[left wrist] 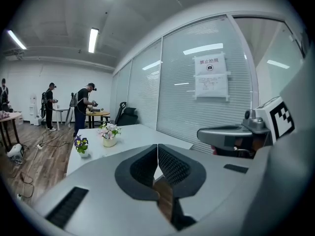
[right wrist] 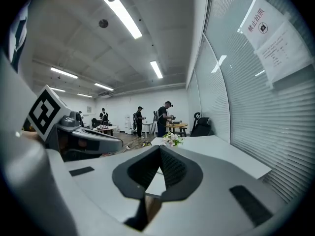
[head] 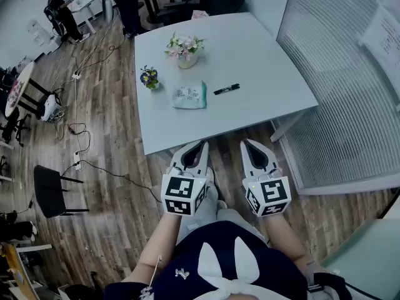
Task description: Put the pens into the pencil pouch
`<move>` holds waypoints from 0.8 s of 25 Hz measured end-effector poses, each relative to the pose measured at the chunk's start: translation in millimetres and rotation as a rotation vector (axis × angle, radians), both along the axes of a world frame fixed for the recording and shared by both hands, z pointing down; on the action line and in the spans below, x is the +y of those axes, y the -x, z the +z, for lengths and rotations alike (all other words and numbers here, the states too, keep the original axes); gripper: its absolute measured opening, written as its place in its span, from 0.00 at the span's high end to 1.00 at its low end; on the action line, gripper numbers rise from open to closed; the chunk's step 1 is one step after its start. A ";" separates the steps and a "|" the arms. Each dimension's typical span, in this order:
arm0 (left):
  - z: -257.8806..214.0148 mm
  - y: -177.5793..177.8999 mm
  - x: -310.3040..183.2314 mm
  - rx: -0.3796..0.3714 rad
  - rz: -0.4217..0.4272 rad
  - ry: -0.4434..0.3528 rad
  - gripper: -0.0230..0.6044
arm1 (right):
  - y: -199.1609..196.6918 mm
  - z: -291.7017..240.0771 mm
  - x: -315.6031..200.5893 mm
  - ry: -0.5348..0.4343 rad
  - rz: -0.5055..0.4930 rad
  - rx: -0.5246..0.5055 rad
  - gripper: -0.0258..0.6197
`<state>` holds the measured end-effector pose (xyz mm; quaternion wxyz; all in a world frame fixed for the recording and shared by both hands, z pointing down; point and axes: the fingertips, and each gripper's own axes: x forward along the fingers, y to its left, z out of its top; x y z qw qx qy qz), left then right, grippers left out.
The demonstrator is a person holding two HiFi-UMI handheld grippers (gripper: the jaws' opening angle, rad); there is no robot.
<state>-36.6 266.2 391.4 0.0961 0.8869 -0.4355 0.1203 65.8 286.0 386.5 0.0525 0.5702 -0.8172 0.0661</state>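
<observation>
One black pen (head: 226, 89) lying flat on the white table (head: 262, 61), one pale teal patterned pencil pouch (head: 190, 95) just left of it, apart, two flower pots, pink (head: 184, 49) and purple (head: 149, 77), two grippers, left gripper (head: 201, 145) and right gripper (head: 245, 144), jaws pressed together, empty, short of the table's near edge

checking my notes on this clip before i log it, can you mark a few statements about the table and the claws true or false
1. The pen lies on the table beside the pencil pouch, not touching it. True.
2. The left claw holds the pen. False: it is shut on nothing, short of the table.
3. The right claw is shut and empty. True.
4. Three flower pots stand on the table. False: there are two, a larger flower pot and a small flower pot.
</observation>
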 end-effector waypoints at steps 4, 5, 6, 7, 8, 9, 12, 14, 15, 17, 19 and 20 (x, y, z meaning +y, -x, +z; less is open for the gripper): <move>-1.1 3.2 -17.8 -0.002 -0.029 -0.005 0.92 | 0.1 -0.3 -14.5 -0.001 -0.016 0.025 0.95; -0.7 2.9 -21.6 -0.002 -0.031 -0.003 0.92 | -0.6 -0.7 -17.8 0.000 -0.019 0.027 0.96; -0.3 2.3 -25.3 -0.001 -0.032 -0.001 0.92 | -1.4 -1.1 -21.4 0.001 -0.022 0.025 0.96; 0.3 2.0 -29.2 -0.003 -0.035 0.002 0.92 | -2.0 -1.2 -25.4 0.003 -0.026 0.023 0.92; 1.6 2.1 -33.4 -0.010 -0.039 0.005 0.92 | -2.5 -0.9 -29.7 0.006 -0.028 0.020 0.88; 3.8 2.2 -37.8 -0.021 -0.042 0.008 0.92 | -3.1 0.0 -34.1 0.011 -0.029 0.019 0.86; 14.1 -1.3 -49.5 -0.062 -0.027 0.031 0.77 | -6.4 4.0 -46.1 0.024 -0.025 0.024 0.83; 19.8 -3.8 -56.5 -0.079 -0.017 0.051 0.70 | -9.0 6.4 -52.9 0.033 -0.019 0.027 0.82; 21.6 -4.3 -60.3 -0.083 -0.014 0.059 0.69 | -10.2 7.6 -56.1 0.037 -0.017 0.028 0.81; 24.3 -4.3 -68.7 -0.084 -0.013 0.075 0.65 | -12.1 10.4 -63.1 0.048 -0.011 0.029 0.80; 26.9 -2.8 -78.0 -0.080 -0.015 0.090 0.62 | -13.1 13.9 -70.7 0.058 -0.007 0.030 0.79; 28.3 -2.1 -82.9 -0.078 -0.016 0.096 0.62 | -13.6 16.0 -74.8 0.064 -0.006 0.030 0.79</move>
